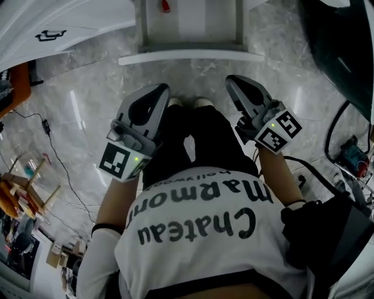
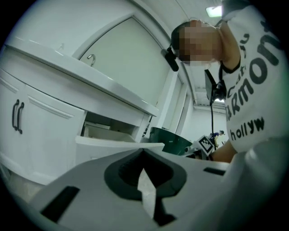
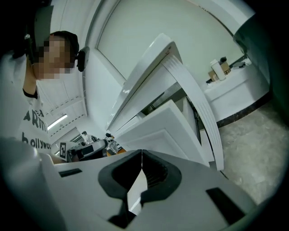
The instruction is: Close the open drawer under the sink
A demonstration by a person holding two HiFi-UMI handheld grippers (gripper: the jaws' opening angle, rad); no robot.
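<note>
The white drawer (image 1: 190, 56) stands pulled out of the cabinet at the top of the head view, with a small red item (image 1: 166, 6) inside. My left gripper (image 1: 160, 92) and right gripper (image 1: 232, 82) are held side by side just short of the drawer front, both shut and empty. In the left gripper view the shut jaws (image 2: 143, 151) point at the open drawer (image 2: 118, 144) under the sink counter (image 2: 90, 85). From the right gripper (image 3: 142, 152) the drawer front (image 3: 158, 128) is seen tilted, close ahead.
Marble floor (image 1: 87, 87) lies below. A dark green tub (image 1: 345, 47) is at the right, with cables and a tool (image 1: 353, 155) beside it. Wooden stools (image 1: 23, 187) stand at the left. Cabinet door handles (image 2: 18, 116) are left of the drawer. Bottles (image 3: 219, 70) stand on a ledge.
</note>
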